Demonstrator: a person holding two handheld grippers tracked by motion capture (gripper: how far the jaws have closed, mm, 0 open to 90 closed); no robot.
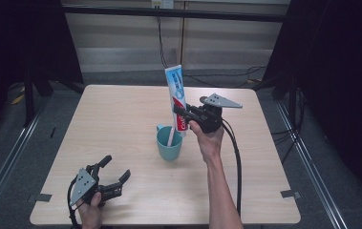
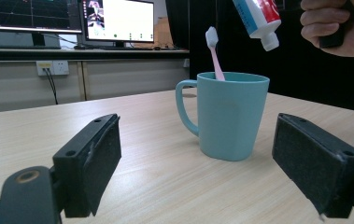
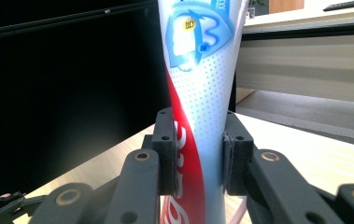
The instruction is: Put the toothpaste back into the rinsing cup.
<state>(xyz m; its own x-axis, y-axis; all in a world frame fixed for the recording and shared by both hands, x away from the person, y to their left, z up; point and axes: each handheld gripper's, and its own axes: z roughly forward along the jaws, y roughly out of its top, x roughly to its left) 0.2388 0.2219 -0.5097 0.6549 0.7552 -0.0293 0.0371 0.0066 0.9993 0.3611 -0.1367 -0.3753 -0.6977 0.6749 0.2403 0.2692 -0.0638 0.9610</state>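
A teal mug (image 1: 169, 143) stands near the middle of the wooden table with a pink toothbrush (image 2: 214, 53) upright in it. My right gripper (image 1: 182, 114) is shut on a white, blue and red toothpaste tube (image 1: 176, 98), held cap down just above the mug's right rim. In the right gripper view both pads clamp the tube (image 3: 198, 116) low on its body. The tube's white cap (image 2: 270, 42) hangs over the mug (image 2: 228, 114) in the left gripper view. My left gripper (image 1: 116, 172) rests open at the table's front left, its jaws wide apart with nothing between them.
The table (image 1: 121, 119) has dark stands and cables around it on the floor. Monitors (image 2: 118, 21) sit on a desk behind the table in the left gripper view. Tape marks (image 1: 291, 193) lie at the table's front corners.
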